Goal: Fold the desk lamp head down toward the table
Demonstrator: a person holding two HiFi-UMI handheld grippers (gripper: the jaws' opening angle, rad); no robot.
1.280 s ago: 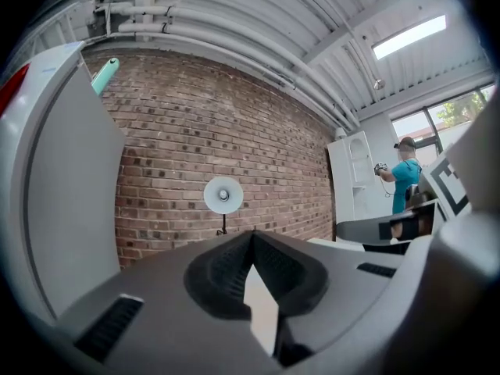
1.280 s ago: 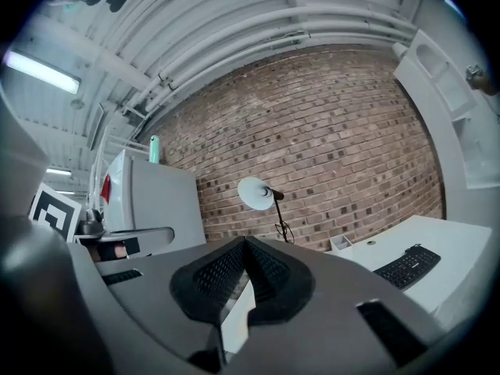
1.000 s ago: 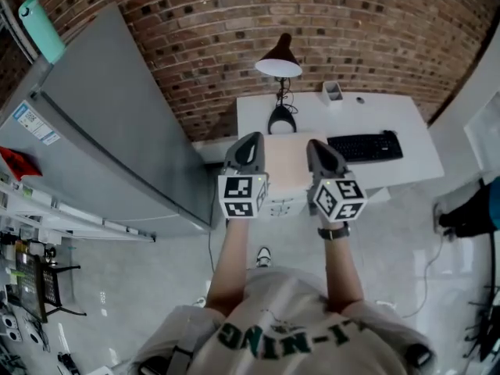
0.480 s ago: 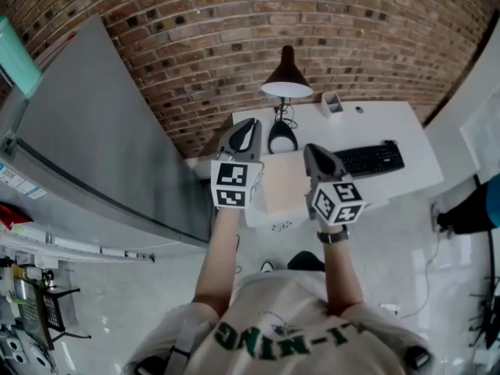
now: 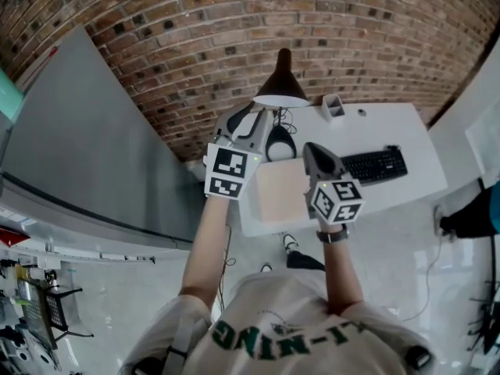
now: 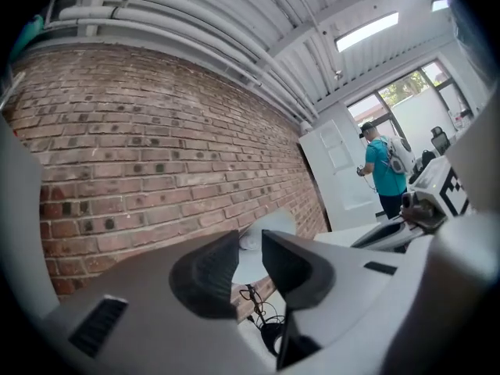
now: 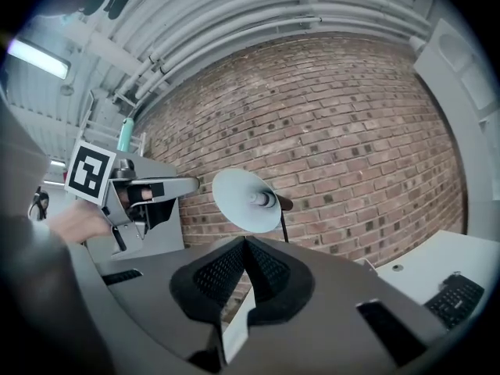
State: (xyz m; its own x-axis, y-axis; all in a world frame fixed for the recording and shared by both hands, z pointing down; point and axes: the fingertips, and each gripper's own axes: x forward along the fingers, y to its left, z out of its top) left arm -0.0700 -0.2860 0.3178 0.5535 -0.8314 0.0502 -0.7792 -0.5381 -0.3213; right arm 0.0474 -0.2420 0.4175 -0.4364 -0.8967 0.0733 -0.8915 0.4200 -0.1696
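Left claw [image 6: 250, 241] is held up level, just left of the lamp head and close to it. Its two sides are being opened, and a small gap is seen between them. Nothing is pinched there. Part of the lamp head [image 5: 280, 92] is seen past the gap, but it is not touched. A brick wall [image 5: 195, 30] is seen behind it.

The lamp head is still held high above the white table [image 5: 391, 119]; it has not been folded down. It is carried on a thin black pole, and the pole is fixed to a round black foot [image 5: 280, 142]. The foot is set on the left part of the table, near the wall. A light brown mat [image 5: 277, 192] is laid on the table in front of the foot.

Right claw [image 7: 244, 244] is held level over the mat, lower than the lamp head and apart from it. Its two sides are pressed together, with nothing between them.

Further right on the table, a small cup [image 5: 333, 106] is placed near the wall, and a black keyboard [image 5: 373, 164] is laid nearer the front edge.
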